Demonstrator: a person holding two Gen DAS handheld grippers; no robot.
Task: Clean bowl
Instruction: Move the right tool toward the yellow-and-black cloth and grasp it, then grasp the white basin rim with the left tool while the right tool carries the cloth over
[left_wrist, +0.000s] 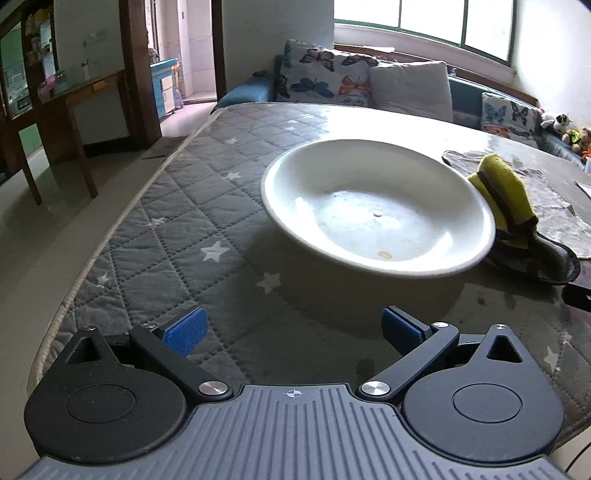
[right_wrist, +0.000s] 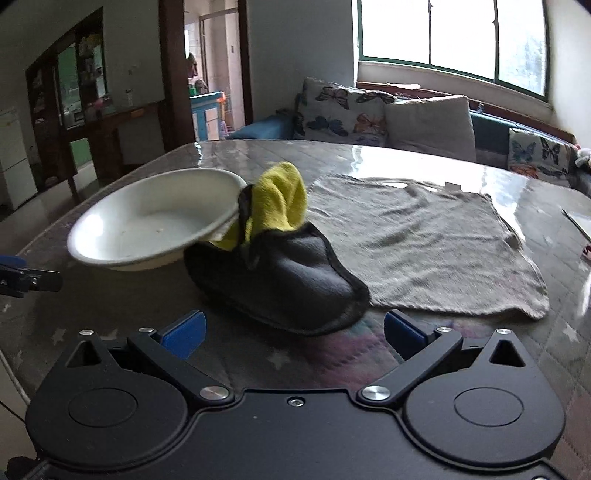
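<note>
A white shallow bowl (left_wrist: 376, 206) sits on the quilted table with a few crumbs and smears inside; the right wrist view has the same bowl (right_wrist: 155, 218) at left. A yellow-and-black cleaning cloth (right_wrist: 280, 254) lies bunched against the bowl's right rim, its yellow part standing up; the left wrist view shows this cloth (left_wrist: 506, 199) at the bowl's far side. My left gripper (left_wrist: 293, 326) is open, a short way in front of the bowl, holding nothing. My right gripper (right_wrist: 293, 328) is open just before the black end of the cloth, also holding nothing.
A grey towel (right_wrist: 424, 240) is spread flat on the table right of the cloth. The table (left_wrist: 184, 236) has a glossy cover over star-patterned quilting, its left edge dropping to the floor. A sofa with butterfly cushions (left_wrist: 325, 74) stands behind.
</note>
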